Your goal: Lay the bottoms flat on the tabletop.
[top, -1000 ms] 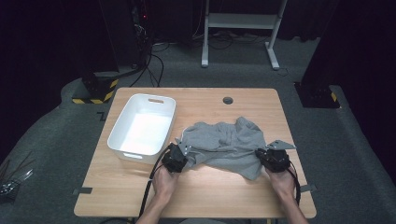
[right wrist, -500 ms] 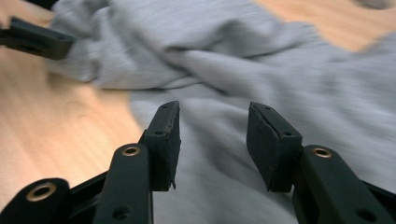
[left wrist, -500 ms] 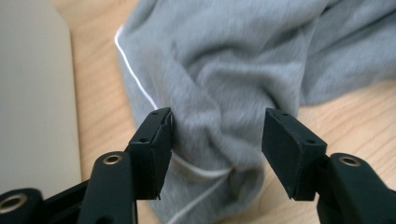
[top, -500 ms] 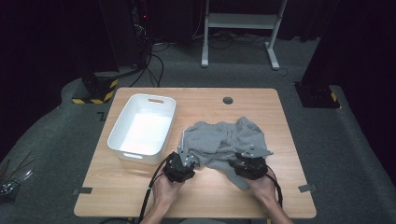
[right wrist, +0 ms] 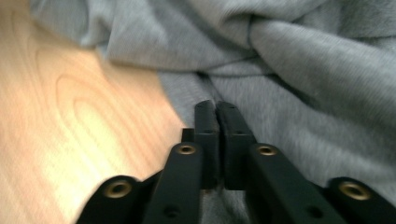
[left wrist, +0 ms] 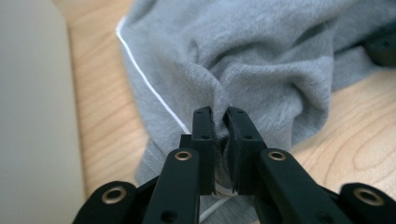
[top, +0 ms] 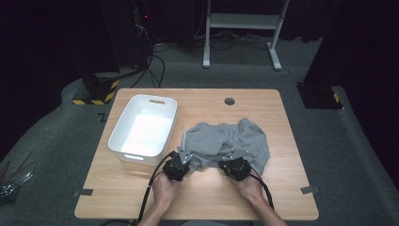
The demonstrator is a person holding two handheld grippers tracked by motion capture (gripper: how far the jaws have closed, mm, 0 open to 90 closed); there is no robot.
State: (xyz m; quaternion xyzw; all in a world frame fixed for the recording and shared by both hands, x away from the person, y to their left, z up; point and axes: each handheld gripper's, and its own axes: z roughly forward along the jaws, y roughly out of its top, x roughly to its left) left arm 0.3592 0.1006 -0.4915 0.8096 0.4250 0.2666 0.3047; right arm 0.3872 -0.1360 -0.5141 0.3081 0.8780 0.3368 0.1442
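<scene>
- My left gripper [left wrist: 219, 114] is pinching a fold of the grey garment [top: 226, 141]; its jaws have just been closing on it.
- My right gripper [right wrist: 215, 108] has likewise just been closing, clamping the cloth's near edge.
- The white bin [top: 143, 129] is sitting beyond my left fingers.
- I am reading no label or writing.

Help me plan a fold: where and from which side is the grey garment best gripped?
Grip the grey garment at its near hem, coming in low from the person's side: that edge lies loose on the table, and the left gripper already pinches a fold there.
</scene>
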